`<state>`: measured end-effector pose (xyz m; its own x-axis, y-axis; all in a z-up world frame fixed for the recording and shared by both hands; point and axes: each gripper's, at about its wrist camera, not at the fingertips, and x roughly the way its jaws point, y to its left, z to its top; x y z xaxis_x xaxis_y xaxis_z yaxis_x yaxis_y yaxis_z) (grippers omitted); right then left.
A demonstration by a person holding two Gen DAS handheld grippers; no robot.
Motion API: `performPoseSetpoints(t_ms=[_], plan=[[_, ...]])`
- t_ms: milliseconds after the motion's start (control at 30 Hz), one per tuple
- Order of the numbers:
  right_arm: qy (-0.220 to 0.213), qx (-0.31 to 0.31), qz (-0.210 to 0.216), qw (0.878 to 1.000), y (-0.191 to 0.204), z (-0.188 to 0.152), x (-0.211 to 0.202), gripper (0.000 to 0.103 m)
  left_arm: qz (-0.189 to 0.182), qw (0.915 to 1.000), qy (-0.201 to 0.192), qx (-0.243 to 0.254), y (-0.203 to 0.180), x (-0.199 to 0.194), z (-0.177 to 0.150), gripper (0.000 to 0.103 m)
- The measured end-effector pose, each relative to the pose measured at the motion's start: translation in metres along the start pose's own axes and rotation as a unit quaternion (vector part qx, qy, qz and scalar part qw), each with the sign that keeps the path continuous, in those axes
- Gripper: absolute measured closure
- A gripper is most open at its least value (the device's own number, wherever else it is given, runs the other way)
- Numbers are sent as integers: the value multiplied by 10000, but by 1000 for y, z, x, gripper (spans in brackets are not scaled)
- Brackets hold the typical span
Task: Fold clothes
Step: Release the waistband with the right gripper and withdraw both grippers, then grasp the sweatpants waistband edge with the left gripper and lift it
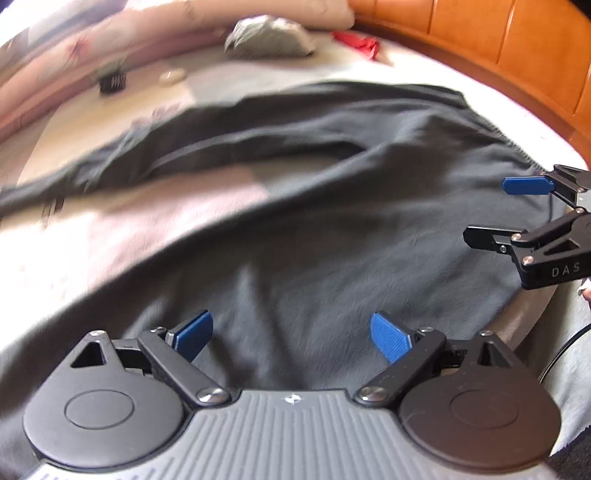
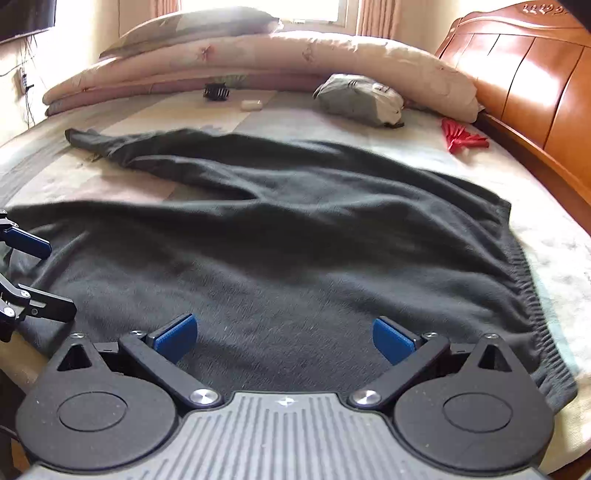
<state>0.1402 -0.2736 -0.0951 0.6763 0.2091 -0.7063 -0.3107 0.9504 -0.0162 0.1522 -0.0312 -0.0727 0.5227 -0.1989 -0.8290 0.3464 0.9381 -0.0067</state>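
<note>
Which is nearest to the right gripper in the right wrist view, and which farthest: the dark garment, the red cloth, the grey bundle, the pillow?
1. Dark garment: directly under the right gripper.
2. Red cloth: right side, beside the headboard.
3. Grey bundle: just beyond it, centre-right.
4. Pillow: far end, on the folded quilt.

Right tongs point(image 2: 286, 339) gape empty over dark trousers point(image 2: 295, 229) spread on the bed point(image 2: 554, 251); left tongs point(image 2: 40, 273) alongside.

1 dark garment point(image 2: 280, 236), 1 grey bundle point(image 2: 360, 99), 2 grippers: left gripper point(image 1: 291, 338), right gripper point(image 2: 286, 339).
</note>
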Motion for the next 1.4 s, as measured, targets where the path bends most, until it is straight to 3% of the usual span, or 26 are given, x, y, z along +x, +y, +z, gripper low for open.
performPoseSetpoints(t_ms=[100,200,367,467,567,633,733,900,967,1133,1267,1400], plan=[[-126,138,123,9997,-3,-17,-8,0,-179,9998,-31,-95,8,-14,-23,9],[68,92,157,9998,-5,-12,-12,0,-358,9992,23,-177,16,-26,-32,9],[-347,220,392,9984,-9,30,-19,0,-147,9988,-407,-210,27,-30,-6,9],[-480,372,807,9949,-8,56,-15,0,-366,9963,-606,-489,36,-19,13,9],[-400,520,1182,9908,-6,66,-4,0,-517,9953,-515,-629,37,-3,19,9],[-220,573,1253,9902,-4,64,7,0,-570,9955,-287,-702,38,6,14,9],[311,703,1222,9895,-7,50,29,0,-611,9959,-313,-591,38,1,7,9],[90,232,1133,9933,-3,28,25,0,-862,9926,-350,-776,56,-8,29,9],[79,85,1065,9942,1,26,24,0,-1118,9884,-482,-908,62,-6,50,9],[63,-59,975,9952,5,25,24,0,-2121,9670,-452,-1334,57,37,103,9],[13,-11,1066,9943,1,24,23,0,-2566,9499,-14,-1785,46,90,123,9],[-40,18,1145,9934,-3,22,21,0,-2819,9325,-145,-2253,51,113,143,6]])
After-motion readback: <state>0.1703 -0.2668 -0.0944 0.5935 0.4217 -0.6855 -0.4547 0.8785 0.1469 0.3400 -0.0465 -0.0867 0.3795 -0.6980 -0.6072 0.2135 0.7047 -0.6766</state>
